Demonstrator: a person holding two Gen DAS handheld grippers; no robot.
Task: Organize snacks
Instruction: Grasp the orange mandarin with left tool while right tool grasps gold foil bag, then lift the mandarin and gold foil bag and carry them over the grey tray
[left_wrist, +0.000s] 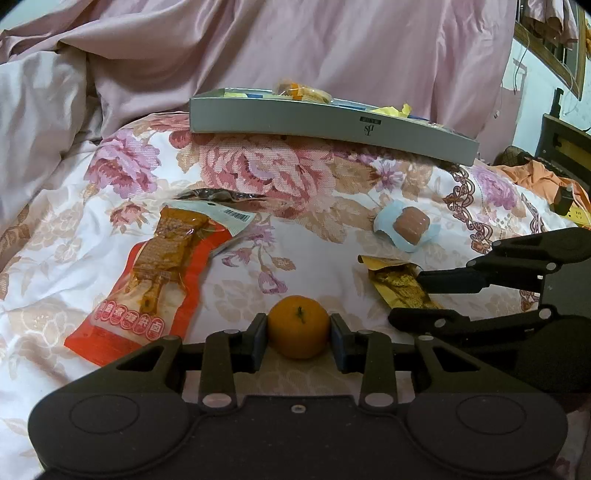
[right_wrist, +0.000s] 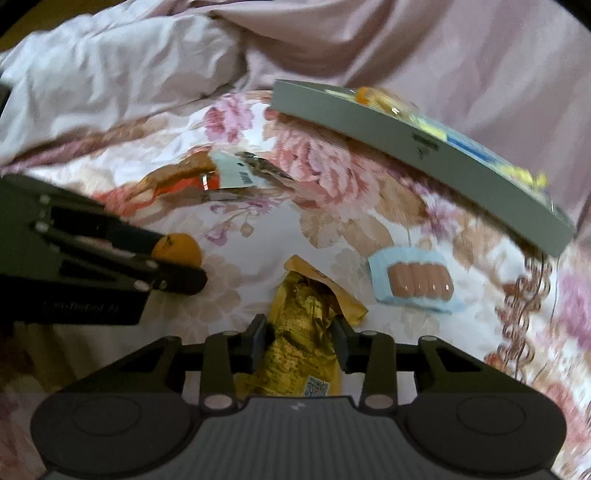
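On the bed, the left gripper (left_wrist: 298, 338) has its fingers pressed on an orange (left_wrist: 298, 326): firm, round, best held across its middle. The right gripper (right_wrist: 300, 341) pinches a gold packet (right_wrist: 295, 332), light and crinkly, likely slippery, across its width.

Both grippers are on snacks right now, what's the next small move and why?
Probably lift both. The left hand-held gripper pinches the small round orange mandarin, the right hand-held gripper clasps the crinkled gold foil packet; the grey cardboard tray waits beyond.
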